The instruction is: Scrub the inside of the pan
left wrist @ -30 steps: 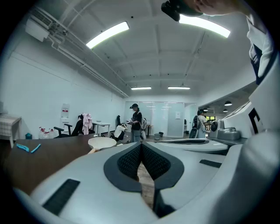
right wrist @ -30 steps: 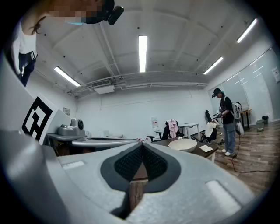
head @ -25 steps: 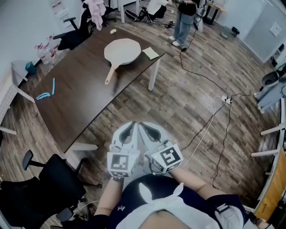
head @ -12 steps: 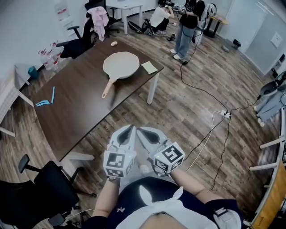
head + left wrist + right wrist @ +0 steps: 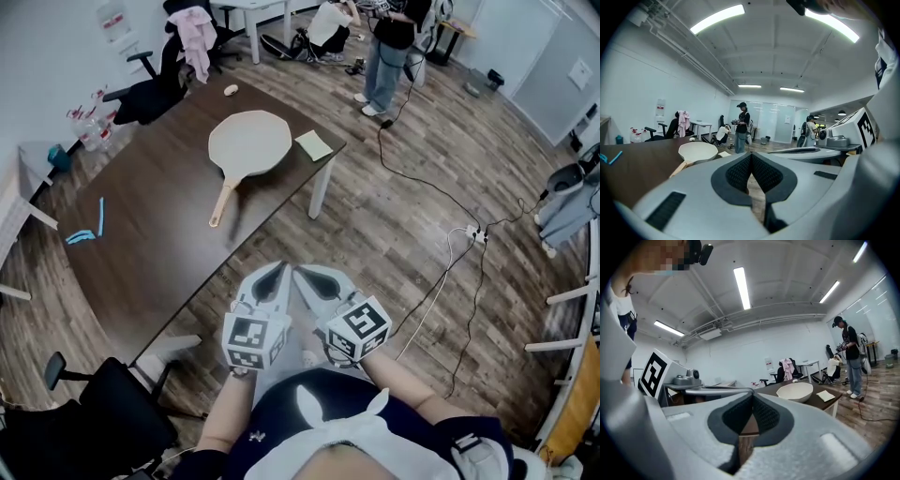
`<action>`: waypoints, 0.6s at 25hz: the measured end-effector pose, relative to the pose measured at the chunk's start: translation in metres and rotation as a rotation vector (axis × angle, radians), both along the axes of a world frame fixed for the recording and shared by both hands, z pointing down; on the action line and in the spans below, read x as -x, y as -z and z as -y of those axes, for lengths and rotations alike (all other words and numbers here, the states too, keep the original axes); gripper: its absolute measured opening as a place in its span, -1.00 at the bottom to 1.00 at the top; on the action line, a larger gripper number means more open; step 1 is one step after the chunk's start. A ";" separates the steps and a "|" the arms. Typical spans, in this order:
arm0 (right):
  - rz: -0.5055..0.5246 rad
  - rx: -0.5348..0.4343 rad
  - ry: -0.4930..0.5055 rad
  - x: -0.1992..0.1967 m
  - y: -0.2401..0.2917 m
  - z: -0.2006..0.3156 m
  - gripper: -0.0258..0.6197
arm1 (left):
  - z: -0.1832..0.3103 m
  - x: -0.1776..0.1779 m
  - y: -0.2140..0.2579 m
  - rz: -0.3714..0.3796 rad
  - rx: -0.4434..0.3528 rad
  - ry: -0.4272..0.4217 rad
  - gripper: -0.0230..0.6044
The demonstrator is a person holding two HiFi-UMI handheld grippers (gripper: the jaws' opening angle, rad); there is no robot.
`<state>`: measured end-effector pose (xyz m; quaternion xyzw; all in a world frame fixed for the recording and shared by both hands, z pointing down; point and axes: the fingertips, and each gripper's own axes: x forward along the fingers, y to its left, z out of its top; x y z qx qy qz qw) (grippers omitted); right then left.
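one pan, one table, one pale pad.

Beyond the far end of the table, a standing person is cut off at the top edge. A small pale thing on that end is too small to name. In the right gripper view, the pan on the table hides its inside. The black chair by the near corner is cut off below.

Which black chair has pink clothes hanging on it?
The far chair past the dark table, draped with pink clothes. The near chair beside the person is bare.
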<state>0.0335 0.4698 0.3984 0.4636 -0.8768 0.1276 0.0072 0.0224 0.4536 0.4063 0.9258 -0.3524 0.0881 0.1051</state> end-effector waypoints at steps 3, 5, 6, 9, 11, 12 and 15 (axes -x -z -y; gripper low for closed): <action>-0.003 0.016 -0.012 0.001 -0.001 0.045 -0.92 | 0.044 0.001 0.001 0.012 -0.004 -0.005 -0.92; -0.003 0.028 -0.012 0.005 -0.003 0.073 -0.92 | 0.072 0.005 0.000 0.013 0.005 -0.004 -0.92; -0.002 0.035 -0.010 0.008 -0.004 0.086 -0.92 | 0.085 0.008 -0.002 0.014 0.012 -0.003 -0.92; -0.003 0.057 -0.004 0.017 -0.011 0.116 -0.92 | 0.114 0.017 -0.010 0.030 0.037 -0.006 -0.92; -0.007 0.067 -0.005 0.022 -0.015 0.136 -0.92 | 0.134 0.021 -0.015 0.041 0.049 -0.017 -0.92; -0.011 0.073 -0.009 0.024 -0.018 0.147 -0.92 | 0.144 0.023 -0.017 0.044 0.053 -0.022 -0.92; -0.018 0.095 -0.024 0.033 -0.025 0.179 -0.92 | 0.175 0.033 -0.024 0.043 0.074 -0.019 -0.92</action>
